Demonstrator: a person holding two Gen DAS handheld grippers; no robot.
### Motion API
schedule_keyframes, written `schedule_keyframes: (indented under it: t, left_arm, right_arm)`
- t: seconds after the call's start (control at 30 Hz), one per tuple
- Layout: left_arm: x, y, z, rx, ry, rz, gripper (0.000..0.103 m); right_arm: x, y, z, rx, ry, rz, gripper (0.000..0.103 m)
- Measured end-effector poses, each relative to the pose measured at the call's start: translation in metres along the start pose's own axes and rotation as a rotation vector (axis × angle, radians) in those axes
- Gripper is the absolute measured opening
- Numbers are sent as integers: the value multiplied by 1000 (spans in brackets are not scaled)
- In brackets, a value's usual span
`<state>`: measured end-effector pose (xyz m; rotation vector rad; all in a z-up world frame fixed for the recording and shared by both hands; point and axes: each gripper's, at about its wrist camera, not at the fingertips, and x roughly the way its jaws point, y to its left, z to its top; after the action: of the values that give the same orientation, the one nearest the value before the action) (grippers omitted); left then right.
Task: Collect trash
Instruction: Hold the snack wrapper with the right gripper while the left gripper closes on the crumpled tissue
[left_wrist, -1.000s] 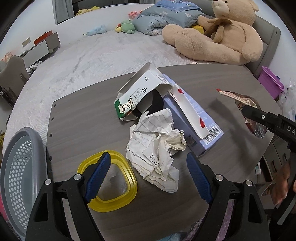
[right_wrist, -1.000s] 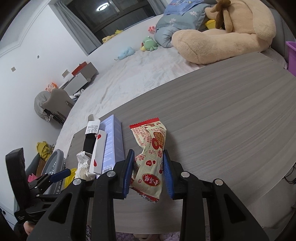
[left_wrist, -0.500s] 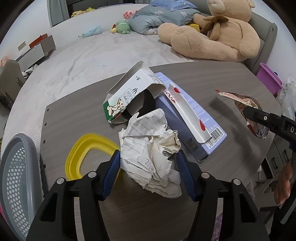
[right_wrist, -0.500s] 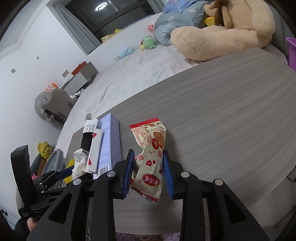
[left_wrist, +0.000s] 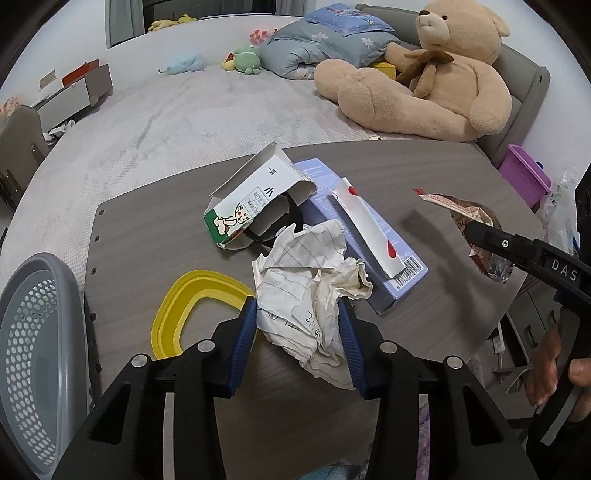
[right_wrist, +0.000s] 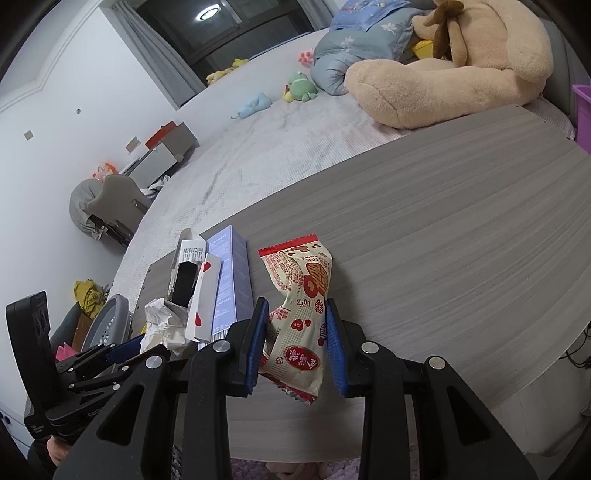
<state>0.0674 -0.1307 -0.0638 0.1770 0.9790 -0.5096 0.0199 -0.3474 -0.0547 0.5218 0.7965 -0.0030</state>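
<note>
The grey wood-grain table (left_wrist: 155, 236) is being used as the sorting surface, its far edge lying against the bed, and the trash is being kept in a cluster toward its near left part, probably so that each piece can be reached from the near edge. A perforated grey basket (left_wrist: 33, 332) is being kept just off the left edge, and it is judged to be where the pieces are being gathered. A flat lilac box (left_wrist: 373, 258) is lying on the table nearer the middle, with a torn milk carton (left_wrist: 255, 203) tipped open against its far-left side. Crumpled paper (left_wrist: 306, 295) is being squeezed between the blue pads of the left gripper (left_wrist: 297, 334), whose jaws are closed in to the width of the wad; the paper is soft, so a firm pinch is being needed. A yellow ring lid (left_wrist: 184, 306) is lying beside it near the left edge. A red-and-cream snack wrapper (right_wrist: 301, 314) is being pinched at its waist by the right gripper (right_wrist: 295, 338), narrowly set, near the near edge.
</note>
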Motion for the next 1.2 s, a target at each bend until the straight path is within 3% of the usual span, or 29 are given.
schedule_keyframes:
  t: [0.3,0.63,0.83,1.0,1.2]
  left_arm:
    - [-26,7,5,-30,-68,-22,43]
    - [-21,15,-1,-49,-49,-18,43]
    - [-8,23,-6,-46,-13,46,44]
    - [-10,24,-8,-29,-12,72,57]
    - [-17,18,-10,10,-23,120,58]
  right_arm:
    - [-7,9,0,-20,-10,-12,30]
    - [-7,16,-1,-34,-7,-17,30]
    - [-7,19,-2,-37,-8,-15,30]
    - [-8,19,-3,-31,-9,-13,30]
    - [-7,16,-4,-26,-6,-6,30]
